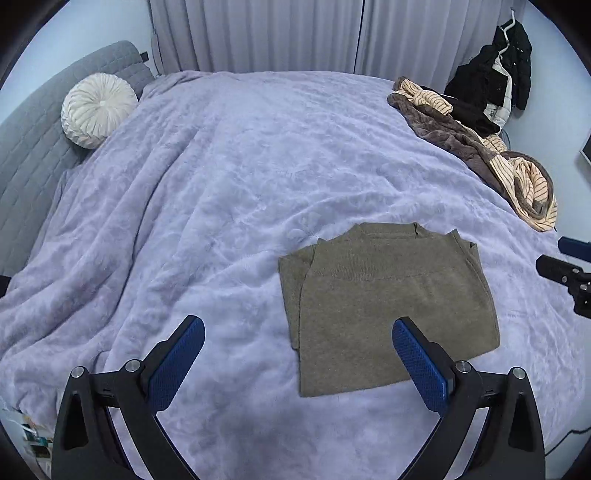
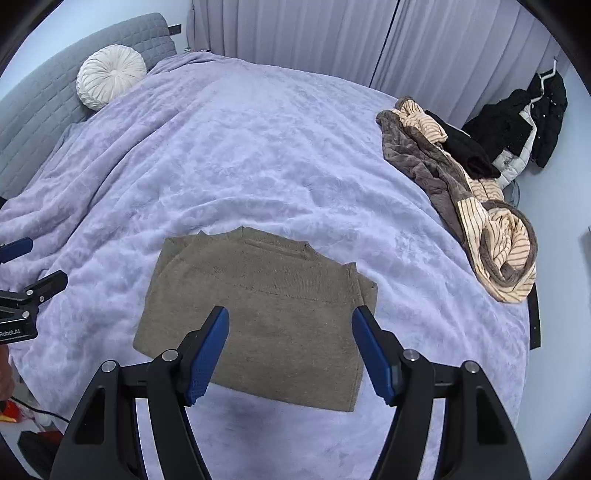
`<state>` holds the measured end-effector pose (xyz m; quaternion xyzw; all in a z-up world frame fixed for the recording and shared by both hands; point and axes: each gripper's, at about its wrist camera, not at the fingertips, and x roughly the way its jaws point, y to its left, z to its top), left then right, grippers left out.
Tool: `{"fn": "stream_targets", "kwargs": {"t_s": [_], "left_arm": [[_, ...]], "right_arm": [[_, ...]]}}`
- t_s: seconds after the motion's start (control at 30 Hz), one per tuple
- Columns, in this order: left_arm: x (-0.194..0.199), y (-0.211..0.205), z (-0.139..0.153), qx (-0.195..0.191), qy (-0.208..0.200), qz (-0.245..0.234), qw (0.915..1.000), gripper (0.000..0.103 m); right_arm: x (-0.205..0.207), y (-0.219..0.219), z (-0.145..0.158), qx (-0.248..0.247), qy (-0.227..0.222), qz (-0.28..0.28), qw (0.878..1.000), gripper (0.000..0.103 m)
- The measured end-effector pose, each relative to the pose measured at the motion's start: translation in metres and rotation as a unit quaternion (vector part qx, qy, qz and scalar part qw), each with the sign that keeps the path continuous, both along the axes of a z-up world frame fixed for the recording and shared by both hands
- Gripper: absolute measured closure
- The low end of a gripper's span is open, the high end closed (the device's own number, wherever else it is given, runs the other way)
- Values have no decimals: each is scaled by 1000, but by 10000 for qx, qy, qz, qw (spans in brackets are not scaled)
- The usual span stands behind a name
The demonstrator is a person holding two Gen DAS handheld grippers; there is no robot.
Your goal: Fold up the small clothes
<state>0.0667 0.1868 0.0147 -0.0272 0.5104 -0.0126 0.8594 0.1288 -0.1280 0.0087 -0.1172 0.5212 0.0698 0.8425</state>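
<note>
We have the olive sweater (image 1: 388, 306) folded flat near the bed's (image 1: 221, 184) front edge, both left tongs (image 1: 297, 354) and right tongs (image 2: 290, 350) gaping and empty above it, so next we'd fetch the striped heap (image 2: 491, 229) at the right edge, fullest in the right view.

The left wrist camera is looking steeply down along the left gripper (image 1: 298, 338) from above the bed (image 1: 229, 177), the folded sweater (image 1: 388, 295) lying just beyond its right finger. The right wrist camera is facing likewise, the sweater between its fingers. Both are sharing the sweater, the cushion (image 2: 110, 75) and the curtains (image 1: 314, 33).
</note>
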Motion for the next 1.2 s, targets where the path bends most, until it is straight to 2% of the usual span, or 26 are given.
{"fn": "stream_targets", "kwargs": {"t_s": [0.1,0.17,0.2,0.23,0.27,0.33,0.43,0.5,0.53,0.6,0.63,0.7,0.73,0.8,0.87,0.9,0.93,0.97,1.0,1.13,1.2], "left_arm": [[-6,6,-31,-431,381,12,9983,1],[-4,20,-65,-1219,772,-7,9895,1],[-3,28,-78,-1629,903,20,9825,1],[-1,39,-98,-2197,1059,71,9698,1],[3,47,-115,-2533,1152,143,9604,1],[11,61,-152,-2836,1365,451,9481,1],[21,72,-211,-3293,1751,774,9246,1],[24,71,-242,-3628,1912,789,9086,2],[24,68,-254,-3761,1976,775,9020,9],[27,57,-271,-3970,2106,647,8910,11],[30,48,-277,-3975,2152,561,8902,11],[36,27,-283,-3873,2227,360,8939,11],[39,13,-284,-3762,2255,231,8984,11],[45,-6,-281,-3418,2210,50,9134,12],[48,-16,-276,-3159,2090,0,9255,39],[48,-16,-275,-3189,2075,40,9248,56],[48,-12,-273,-3358,2044,115,9194,69],[46,-9,-273,-3496,2005,171,9150,74],[45,-8,-272,-3552,1973,195,9135,74],[44,-16,-268,-3510,1849,141,9178,77],[43,-13,-269,-3679,1806,164,9120,77]], "right_arm": [[2,-2,-25,175,352,-281,9988,31],[9,2,-33,205,521,-403,9976,31],[12,4,-34,218,547,-424,9974,31],[19,8,-35,205,576,-417,9973,31],[26,12,-37,174,591,-376,9974,31],[38,22,-43,106,604,-326,9976,31],[49,32,-58,208,742,-417,9962,31],[47,39,-71,285,869,-475,9947,31],[43,43,-79,300,951,-467,9939,31],[35,49,-92,237,1091,-370,9931,31],[31,52,-98,148,1139,-293,9930,31],[27,57,-108,-82,1199,-153,9926,31],[27,58,-112,-164,1225,-110,9923,31],[33,57,-118,-179,1300,-144,9912,31],[43,57,-122,-99,1355,-258,9904,31],[50,58,-125,-32,1388,-305,9898,31],[57,60,-127,15,1418,-323,9894,31],[65,64,-132,64,1465,-330,9886,31],[73,69,-137,90,1517,-325,9878,31],[109,104,-172,225,1872,-216,9818,31],[127,128,-194,319,2040,-188,9783,31]]}}
